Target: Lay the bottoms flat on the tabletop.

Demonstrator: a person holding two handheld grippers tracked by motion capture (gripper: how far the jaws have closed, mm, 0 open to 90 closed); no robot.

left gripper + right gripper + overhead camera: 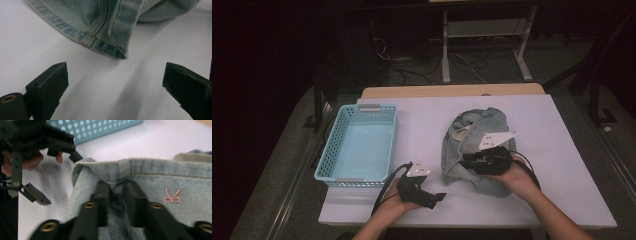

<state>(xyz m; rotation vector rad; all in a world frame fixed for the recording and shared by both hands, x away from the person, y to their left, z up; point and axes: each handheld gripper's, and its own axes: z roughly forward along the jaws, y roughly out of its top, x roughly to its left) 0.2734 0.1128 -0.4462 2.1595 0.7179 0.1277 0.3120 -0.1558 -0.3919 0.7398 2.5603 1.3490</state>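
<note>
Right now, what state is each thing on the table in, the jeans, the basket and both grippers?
denim garment: crumpled in a heap on the table, a fold pinched between the right gripper's jaws.
blue basket: upright, empty.
left gripper: open, holding nothing, jaws apart from the denim hem.
right gripper: shut on a denim fold.

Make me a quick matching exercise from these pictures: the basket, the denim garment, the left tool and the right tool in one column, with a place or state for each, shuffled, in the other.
1. basket
2. denim garment
3. left tool
4. right tool

a. jaws wide apart over bare table
b. crumpled at mid-table
c. light blue, at the table's left
d. jaws on a fold of denim

Pairs: 1-c, 2-b, 3-a, 4-d
</note>
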